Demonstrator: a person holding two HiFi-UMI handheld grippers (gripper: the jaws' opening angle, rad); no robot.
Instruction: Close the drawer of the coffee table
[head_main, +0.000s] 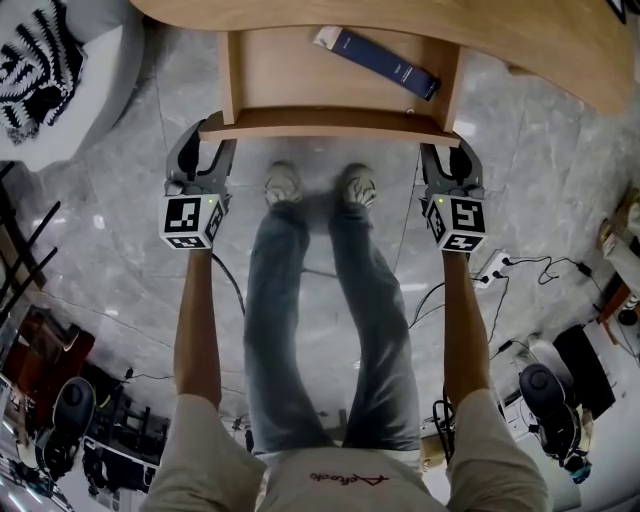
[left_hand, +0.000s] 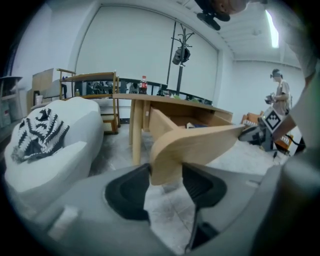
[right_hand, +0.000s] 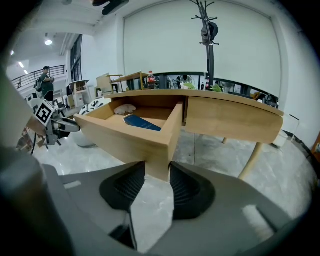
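The wooden coffee table (head_main: 400, 22) runs along the top of the head view, its drawer (head_main: 330, 122) pulled out toward me. A dark blue book (head_main: 385, 62) lies inside, and a small white object (right_hand: 124, 108) sits at the back. My left gripper (head_main: 205, 140) is at the drawer front's left end. In the left gripper view its pads (left_hand: 131, 192) press both faces of that front board (left_hand: 200, 142). My right gripper (head_main: 447, 150) is at the right end, its pads (right_hand: 186, 192) closed on the drawer's front corner (right_hand: 156, 150).
A white sofa with a black-and-white patterned cushion (head_main: 45, 70) stands left of the table. My own legs and shoes (head_main: 320, 185) are just before the drawer. A power strip and cables (head_main: 495, 265) lie on the marble floor at right. Another person (left_hand: 280, 92) stands farther off.
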